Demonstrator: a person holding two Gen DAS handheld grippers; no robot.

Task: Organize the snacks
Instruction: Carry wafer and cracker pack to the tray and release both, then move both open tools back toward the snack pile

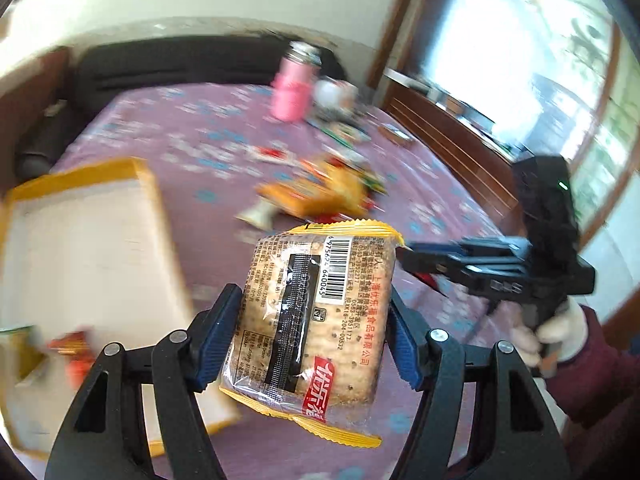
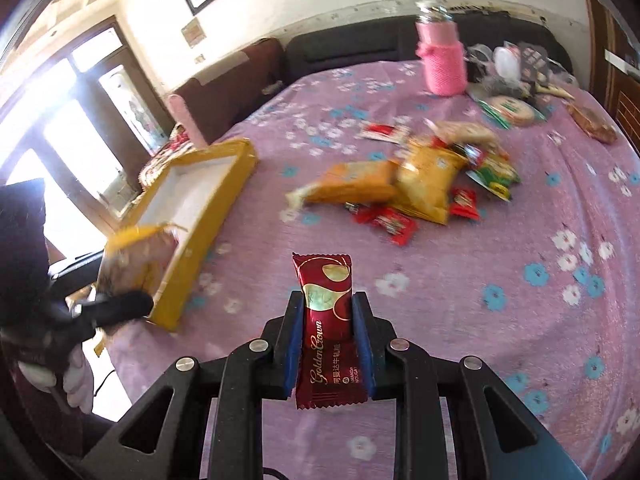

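So both grippers are loaded up over the purple floral tablecloth (image 2: pixel 460 280); the left gripper (image 1: pixel 312 340) has its blue pads clamped on a cracker packet (image 1: pixel 316 320) with yellow crimped ends, barcode side up, held in the air just right of the yellow box (image 1: pixel 92 248); the right gripper (image 2: pixel 328 344) is pinched tight on a dark red nougat candy (image 2: pixel 326 320), standing upright between the fingers, well right of that box; the snack pile (image 2: pixel 412 184) sits on the cloth beyond the box's far right corner, with a pink bottle (image 2: pixel 442 60) farther back.
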